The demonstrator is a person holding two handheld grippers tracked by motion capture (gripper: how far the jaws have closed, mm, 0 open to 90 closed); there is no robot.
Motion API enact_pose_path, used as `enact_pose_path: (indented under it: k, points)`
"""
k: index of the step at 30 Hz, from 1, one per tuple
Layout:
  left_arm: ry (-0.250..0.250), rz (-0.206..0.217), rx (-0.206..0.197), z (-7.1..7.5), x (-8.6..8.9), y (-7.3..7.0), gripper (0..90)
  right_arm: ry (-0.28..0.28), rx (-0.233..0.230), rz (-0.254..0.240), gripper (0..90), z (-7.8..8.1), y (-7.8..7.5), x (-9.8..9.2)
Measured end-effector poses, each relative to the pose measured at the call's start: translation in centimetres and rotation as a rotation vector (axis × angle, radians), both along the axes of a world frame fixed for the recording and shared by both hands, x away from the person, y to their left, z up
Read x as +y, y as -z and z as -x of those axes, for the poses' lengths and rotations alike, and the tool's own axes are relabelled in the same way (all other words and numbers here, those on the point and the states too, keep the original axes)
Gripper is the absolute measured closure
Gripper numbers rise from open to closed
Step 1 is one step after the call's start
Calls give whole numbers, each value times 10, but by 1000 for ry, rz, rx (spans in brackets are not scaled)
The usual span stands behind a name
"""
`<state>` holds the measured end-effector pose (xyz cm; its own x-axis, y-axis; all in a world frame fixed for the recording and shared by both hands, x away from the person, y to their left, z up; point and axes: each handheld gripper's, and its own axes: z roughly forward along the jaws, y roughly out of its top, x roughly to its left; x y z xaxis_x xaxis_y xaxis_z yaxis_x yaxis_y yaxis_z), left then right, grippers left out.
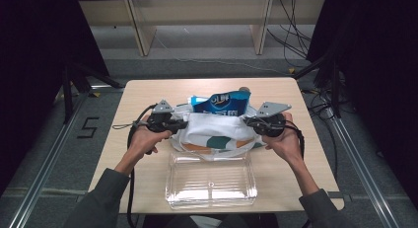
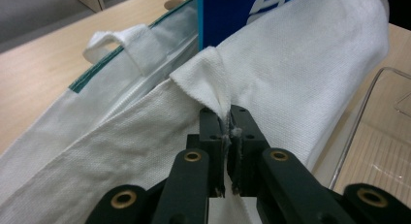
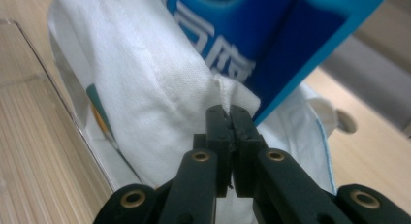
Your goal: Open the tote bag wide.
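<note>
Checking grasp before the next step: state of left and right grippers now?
Left gripper: shut, pinching the white fabric bag at its edge.
Right gripper: shut, pinching the same bag's other edge.

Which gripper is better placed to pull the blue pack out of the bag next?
Neither clearly; both are shut on the bag. Probably the right gripper: the blue pack sits right by its jaws, while the left gripper pinches cloth farther from it.
</note>
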<state>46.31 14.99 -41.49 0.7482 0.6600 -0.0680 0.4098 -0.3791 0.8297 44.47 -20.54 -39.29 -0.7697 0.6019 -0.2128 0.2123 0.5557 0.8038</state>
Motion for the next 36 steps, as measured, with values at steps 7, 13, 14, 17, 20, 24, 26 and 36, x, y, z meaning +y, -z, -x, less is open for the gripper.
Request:
enact_pose_path:
  k: [7,13,14,17,20,24,26,36]
  points:
    - [14,-32,58,-7,0,25,850,-8,103,19,892,-9,27,-2]
    - [45,-93,120,-21,5,44,850,-5,162,25,892,-17,47,-1]
    - [47,-109,130,-22,4,47,850,-4,173,24,892,-18,50,0]
    - [48,-136,150,-26,4,54,850,-8,211,46,892,-21,63,3]
    - [57,-140,168,-29,4,58,850,4,243,66,892,-24,72,6]
    - [68,-166,169,-29,4,61,850,1,294,74,892,-27,78,5]
    - [68,-173,179,-29,4,65,850,6,287,62,893,-27,83,5]
    - [49,-29,164,-26,13,55,682,2,288,-4,752,-30,80,-1]
